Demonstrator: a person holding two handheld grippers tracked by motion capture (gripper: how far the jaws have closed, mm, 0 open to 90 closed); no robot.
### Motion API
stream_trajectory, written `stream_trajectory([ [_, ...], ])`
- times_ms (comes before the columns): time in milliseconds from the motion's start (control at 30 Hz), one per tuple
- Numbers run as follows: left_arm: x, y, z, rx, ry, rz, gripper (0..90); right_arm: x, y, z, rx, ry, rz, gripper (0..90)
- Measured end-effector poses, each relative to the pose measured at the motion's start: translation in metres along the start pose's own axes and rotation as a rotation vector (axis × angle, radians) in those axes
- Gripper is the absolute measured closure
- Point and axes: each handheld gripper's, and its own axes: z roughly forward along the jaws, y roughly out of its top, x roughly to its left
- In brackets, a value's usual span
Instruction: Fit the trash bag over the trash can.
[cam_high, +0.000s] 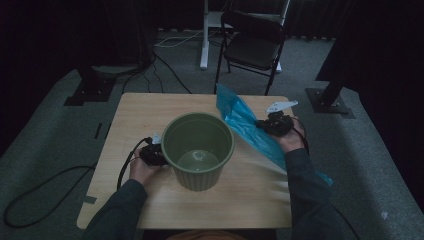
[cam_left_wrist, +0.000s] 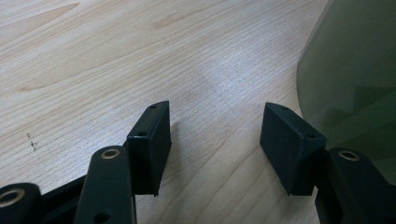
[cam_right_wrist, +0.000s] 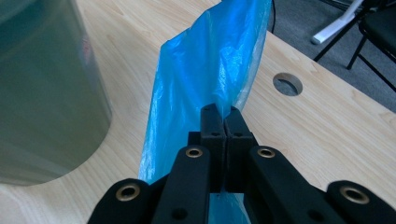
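Clamped in our right gripper (cam_right_wrist: 225, 122), jaws together, the blue bag (cam_right_wrist: 205, 70) is hanging beside the green bin (cam_high: 198, 150); our left gripper (cam_left_wrist: 215, 140) is waiting apart, judged next to spread the bag's mouth.

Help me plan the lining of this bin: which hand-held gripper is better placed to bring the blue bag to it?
Right. The right hand-held gripper is shut on the blue bag, beside the green bin. The left hand-held gripper is open over bare table and holds nothing.
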Motion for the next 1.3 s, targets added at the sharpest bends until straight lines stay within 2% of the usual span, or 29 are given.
stream_trajectory([
  [600, 0.000, 0.000, 0.000, -0.001, 0.000, 0.001, 43.0, 0.018, 0.024, -0.030, -0.034, 0.026, -0.095, 89.5],
  [733, 0.000, 0.000, 0.000, -0.001, 0.000, 0.000, 42.9, 0.020, 0.028, -0.036, -0.047, 0.047, -0.106, 89.5],
  [1000, 0.000, 0.000, 0.000, -0.001, 0.000, 0.001, 42.9, 0.020, 0.033, -0.048, -0.061, 0.044, -0.124, 89.6],
  [1300, 0.000, 0.000, 0.000, -0.002, 0.000, 0.001, 42.8, 0.025, 0.042, -0.064, -0.079, 0.057, -0.165, 89.5],
])
